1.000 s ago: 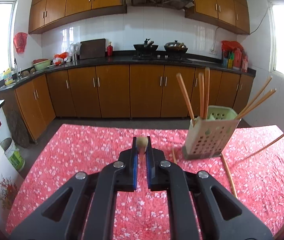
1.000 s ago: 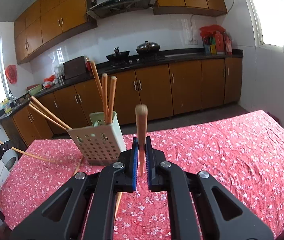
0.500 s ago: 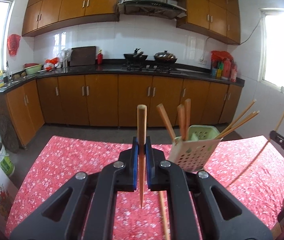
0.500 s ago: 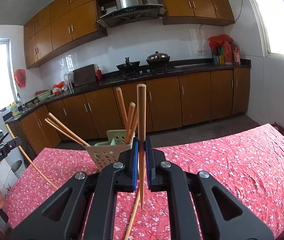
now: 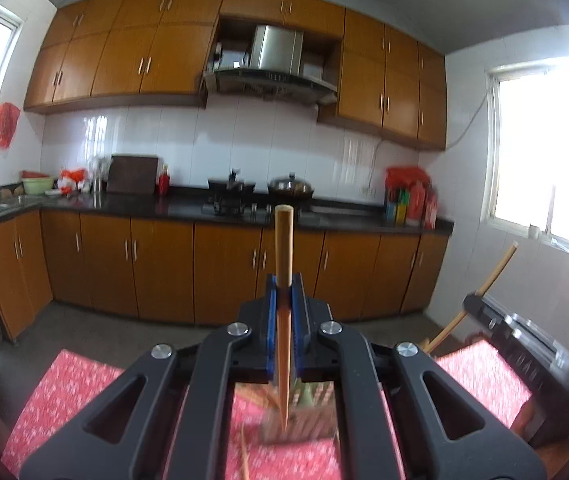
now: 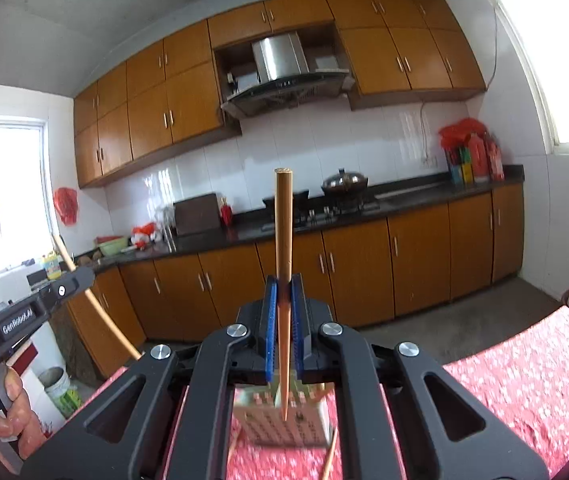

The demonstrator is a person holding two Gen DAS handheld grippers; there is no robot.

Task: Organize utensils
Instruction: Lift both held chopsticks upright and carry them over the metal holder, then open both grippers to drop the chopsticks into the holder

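My left gripper (image 5: 283, 292) is shut on a wooden chopstick (image 5: 283, 248) that stands upright between the blue pads, tip down above the perforated utensil holder (image 5: 304, 420). My right gripper (image 6: 283, 292) is shut on another wooden chopstick (image 6: 283, 232), also upright, tip down over the same holder (image 6: 284, 420). The holder stands on the red flowered tablecloth (image 6: 524, 380), mostly hidden behind the gripper bodies. Each gripper shows in the other's view: the right one (image 5: 496, 320) with its chopstick (image 5: 492, 276), the left one (image 6: 44, 300) with its chopstick (image 6: 96, 304).
Loose chopsticks lie on the cloth beside the holder (image 6: 330, 456) (image 5: 244, 456). Kitchen cabinets (image 5: 204, 268), a stove with pans (image 5: 260, 192) and a white bucket (image 6: 58, 388) lie beyond the table. A hand (image 6: 8, 412) holds the left gripper.
Both grippers have risen and tilted up with their chopsticks. The holder has dropped low in both views, under the chopstick tips. The table fills less of each view.
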